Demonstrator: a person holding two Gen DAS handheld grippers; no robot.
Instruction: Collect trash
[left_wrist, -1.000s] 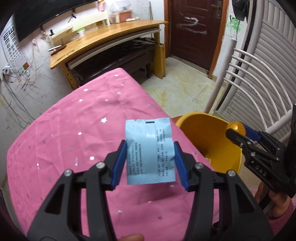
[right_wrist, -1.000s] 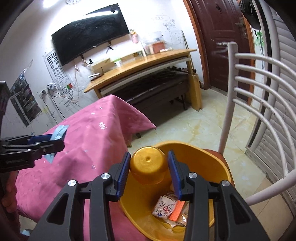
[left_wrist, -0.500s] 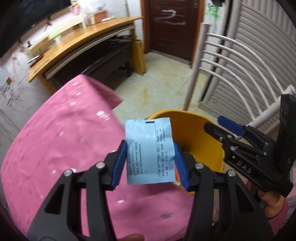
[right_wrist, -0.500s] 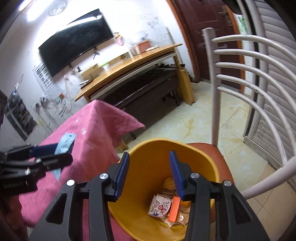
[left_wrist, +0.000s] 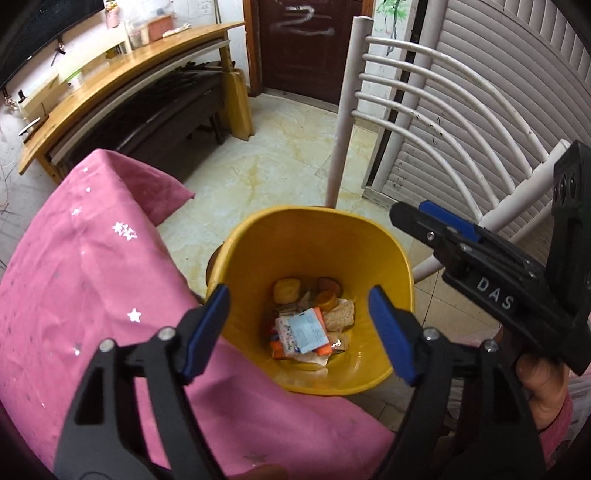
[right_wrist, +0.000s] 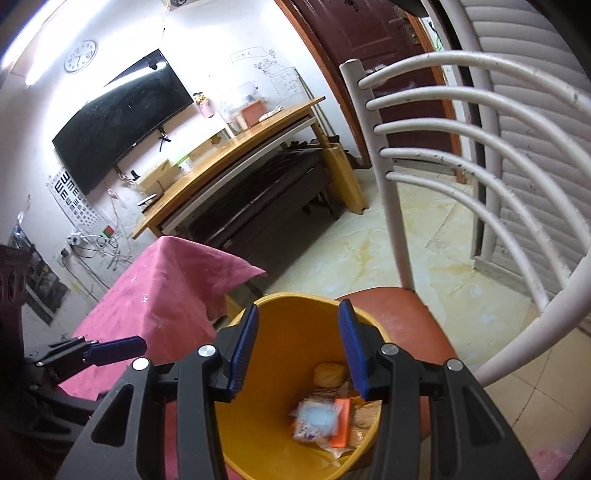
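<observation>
A yellow bin (left_wrist: 369, 243) stands on a red chair seat (right_wrist: 413, 325) beside the pink-clothed table (left_wrist: 74, 295). It holds several pieces of trash, with a light blue packet (left_wrist: 308, 331) lying on top; the packet looks blurred in the right wrist view (right_wrist: 318, 419). My left gripper (left_wrist: 299, 325) is open and empty above the bin's near rim. My right gripper (right_wrist: 297, 347) is open and empty over the bin (right_wrist: 280, 369), and it shows at the right of the left wrist view (left_wrist: 436, 221).
A white slatted chair back (left_wrist: 424, 96) rises just behind the bin. A wooden desk (left_wrist: 122, 77) with a dark bench under it stands at the far wall, next to a brown door (left_wrist: 303, 44). Tiled floor (left_wrist: 280, 162) lies between.
My left gripper swung from over the table to over the bin, opened and let go of the blue packet, which now lies in the bin. My right gripper dropped its yellow cup there earlier.
</observation>
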